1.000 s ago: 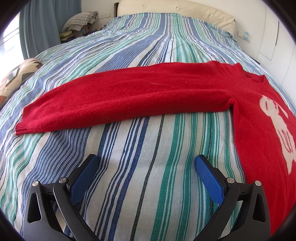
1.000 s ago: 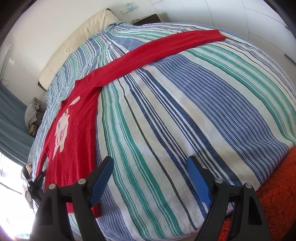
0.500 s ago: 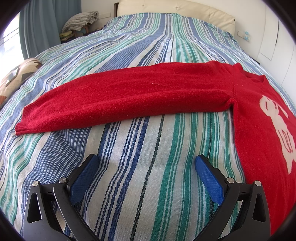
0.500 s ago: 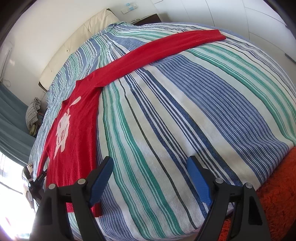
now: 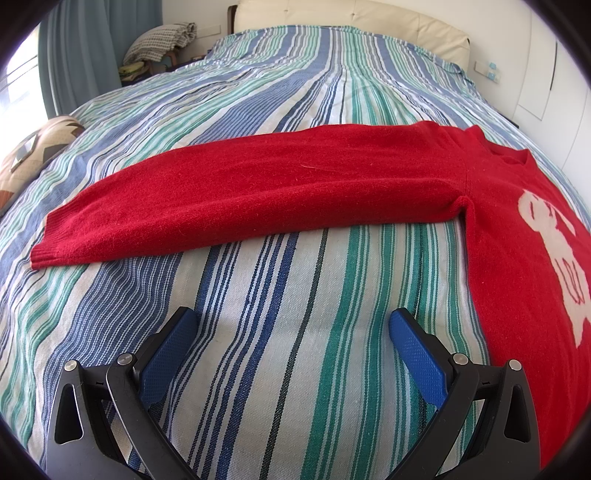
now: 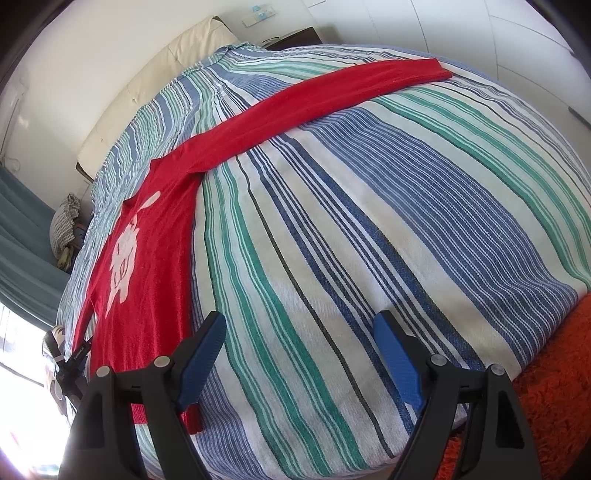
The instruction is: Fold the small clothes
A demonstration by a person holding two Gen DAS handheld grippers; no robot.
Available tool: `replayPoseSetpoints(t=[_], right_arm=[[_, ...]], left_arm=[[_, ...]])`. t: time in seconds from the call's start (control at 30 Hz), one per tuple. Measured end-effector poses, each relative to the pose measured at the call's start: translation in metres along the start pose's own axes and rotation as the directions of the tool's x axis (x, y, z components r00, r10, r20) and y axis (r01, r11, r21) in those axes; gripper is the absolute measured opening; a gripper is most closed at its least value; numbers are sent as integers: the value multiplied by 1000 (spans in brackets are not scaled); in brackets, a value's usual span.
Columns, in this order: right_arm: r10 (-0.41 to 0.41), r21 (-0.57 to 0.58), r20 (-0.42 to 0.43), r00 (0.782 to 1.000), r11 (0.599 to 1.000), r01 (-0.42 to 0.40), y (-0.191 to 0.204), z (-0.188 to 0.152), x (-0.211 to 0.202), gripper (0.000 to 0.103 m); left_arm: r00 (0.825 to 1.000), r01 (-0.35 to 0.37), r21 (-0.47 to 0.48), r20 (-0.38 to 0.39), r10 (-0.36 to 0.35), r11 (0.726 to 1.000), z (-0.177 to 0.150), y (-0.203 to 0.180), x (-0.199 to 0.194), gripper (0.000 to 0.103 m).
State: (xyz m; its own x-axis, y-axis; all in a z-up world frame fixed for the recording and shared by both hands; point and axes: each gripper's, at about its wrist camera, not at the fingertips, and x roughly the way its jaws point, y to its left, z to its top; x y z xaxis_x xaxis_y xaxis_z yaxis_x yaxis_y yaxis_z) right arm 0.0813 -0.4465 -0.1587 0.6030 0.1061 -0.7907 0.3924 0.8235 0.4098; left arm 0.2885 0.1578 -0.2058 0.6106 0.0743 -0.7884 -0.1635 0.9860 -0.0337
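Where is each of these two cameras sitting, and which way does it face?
Left wrist: on the left hand-held gripper, angled down at the striped bedspread and one sleeve of the red sweater; only its open blue fingers show.
Right wrist: on the right hand-held gripper, open, facing across the bed toward the other sleeve.
Shared: sweater, bedspread, headboard.

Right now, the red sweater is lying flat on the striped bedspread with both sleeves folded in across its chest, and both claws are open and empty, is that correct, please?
Not quite: the sleeves are not folded in. The red sweater has each sleeve stretched straight out sideways, as each wrist view shows for one sleeve. It does lie flat on the striped bedspread, and the left claw and right claw are open and empty.
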Motion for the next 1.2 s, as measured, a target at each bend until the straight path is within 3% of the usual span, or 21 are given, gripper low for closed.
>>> replayPoseSetpoints(t=[1.2], right_arm=[[-20, -32, 0, 1000, 999, 20, 5, -1, 2, 82]], left_arm=[[1000, 0, 0, 0, 0, 1000, 0, 1, 0, 103]])
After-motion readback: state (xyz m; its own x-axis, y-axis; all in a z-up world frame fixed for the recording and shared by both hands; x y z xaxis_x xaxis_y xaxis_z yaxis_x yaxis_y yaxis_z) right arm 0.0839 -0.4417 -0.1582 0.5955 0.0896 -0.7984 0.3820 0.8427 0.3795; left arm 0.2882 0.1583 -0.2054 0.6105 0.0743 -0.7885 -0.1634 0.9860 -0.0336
